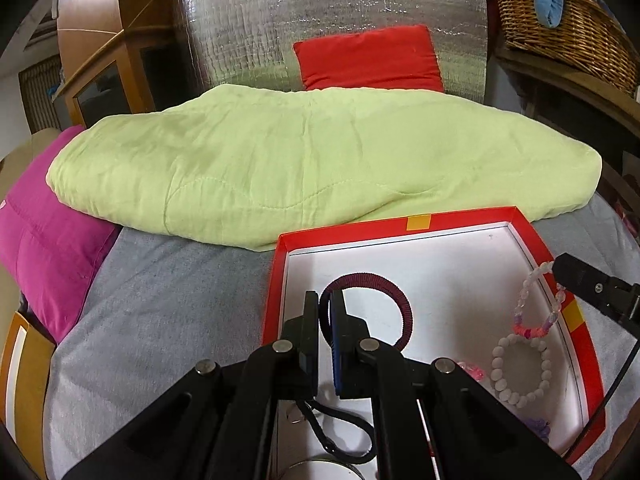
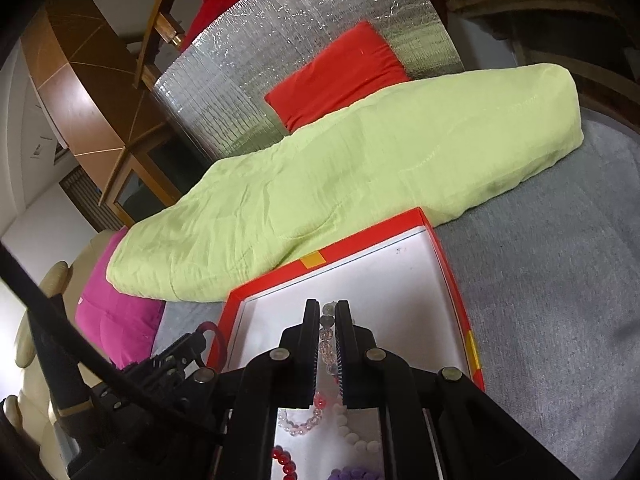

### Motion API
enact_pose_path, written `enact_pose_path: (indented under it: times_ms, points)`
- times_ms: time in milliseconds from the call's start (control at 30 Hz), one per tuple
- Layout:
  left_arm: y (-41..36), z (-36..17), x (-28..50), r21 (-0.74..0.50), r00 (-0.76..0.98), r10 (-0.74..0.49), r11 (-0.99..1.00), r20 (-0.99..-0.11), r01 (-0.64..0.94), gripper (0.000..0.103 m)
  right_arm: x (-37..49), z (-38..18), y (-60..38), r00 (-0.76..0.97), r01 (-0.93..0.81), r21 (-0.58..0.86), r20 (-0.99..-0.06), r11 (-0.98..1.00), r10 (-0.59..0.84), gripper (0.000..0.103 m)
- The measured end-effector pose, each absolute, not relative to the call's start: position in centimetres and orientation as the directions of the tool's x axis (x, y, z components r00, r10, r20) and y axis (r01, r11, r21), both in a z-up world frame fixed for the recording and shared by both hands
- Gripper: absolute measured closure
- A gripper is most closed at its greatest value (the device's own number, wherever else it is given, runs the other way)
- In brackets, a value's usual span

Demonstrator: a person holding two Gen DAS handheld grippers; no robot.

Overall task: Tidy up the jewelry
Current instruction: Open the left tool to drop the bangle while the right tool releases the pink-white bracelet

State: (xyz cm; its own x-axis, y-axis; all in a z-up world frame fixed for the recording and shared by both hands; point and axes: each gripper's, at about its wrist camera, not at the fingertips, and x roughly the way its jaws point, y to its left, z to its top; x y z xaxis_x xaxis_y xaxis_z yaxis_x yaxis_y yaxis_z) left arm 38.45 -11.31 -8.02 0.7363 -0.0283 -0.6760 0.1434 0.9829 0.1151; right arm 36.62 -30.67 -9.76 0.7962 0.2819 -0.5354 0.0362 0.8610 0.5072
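Note:
A red box with a white floor (image 1: pixel 448 216) lies on the grey bed sheet; it also shows in the right wrist view (image 2: pixel 360 246). My left gripper (image 1: pixel 325 300) is shut on a dark maroon hair tie (image 1: pixel 402 304) and holds it over the box. A white bead bracelet (image 1: pixel 544 360) and a black cord (image 1: pixel 340 424) lie in the box. My right gripper (image 2: pixel 327 312) is shut on a clear-and-pink bead bracelet (image 2: pixel 326 334), which also shows in the left wrist view (image 1: pixel 528 284). Red beads (image 2: pixel 284 460) and purple beads (image 2: pixel 356 472) lie below it.
A light green quilt (image 1: pixel 304 160) lies behind the box. A red cushion (image 1: pixel 368 56) leans on a silver foil panel (image 1: pixel 320 12). A magenta pillow (image 1: pixel 44 248) is at the left. A wicker basket (image 1: pixel 560 16) sits on a shelf at right.

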Motion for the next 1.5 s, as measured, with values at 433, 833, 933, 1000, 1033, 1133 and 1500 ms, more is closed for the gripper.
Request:
enact_pose_path:
  times_ms: [433,833,933,1000,1033,1133,1500]
  points:
    - [-11.2,-9.3,39.1,0.072,0.699,-0.071,0.982,-0.712,0.174,0.097,36.7,-10.3,-32.7,0.798,0.081,0.537,-0.540,0.840,0.268,0.095]
    - [-12.2,-10.5,39.1,0.013,0.649,-0.148,0.972,-0.746,0.236,0.097,37.8,-11.8,-34.1,0.778,0.109,0.583,-0.554,0.805,0.296,0.095]
    - [-12.3,-10.9,39.2,0.016,0.639,-0.143,0.972,-0.756,0.236,0.097,38.4,-11.9,-33.9,0.773,0.101,0.593,-0.552,0.799,0.312,0.095]
    - [-12.4,-11.2,39.2,0.018,0.633,-0.140,0.971,-0.762,0.237,0.097,38.9,-11.9,-33.8,0.769,0.094,0.608,-0.547,0.788,0.330,0.095]
    - [-12.4,-11.2,39.2,0.019,0.631,-0.139,0.971,-0.763,0.237,0.097,39.1,-11.9,-33.8,0.768,0.092,0.618,-0.543,0.781,0.339,0.095]
    - [-12.6,-11.3,39.2,0.022,0.627,-0.139,0.970,-0.767,0.241,0.097,39.5,-11.9,-33.9,0.768,0.087,0.644,-0.529,0.760,0.360,0.095]
    - [-12.4,-11.7,39.9,0.028,0.613,-0.125,0.972,-0.780,0.235,0.097,40.3,-13.9,-33.8,0.731,0.141,0.672,-0.566,0.727,0.382,0.095]
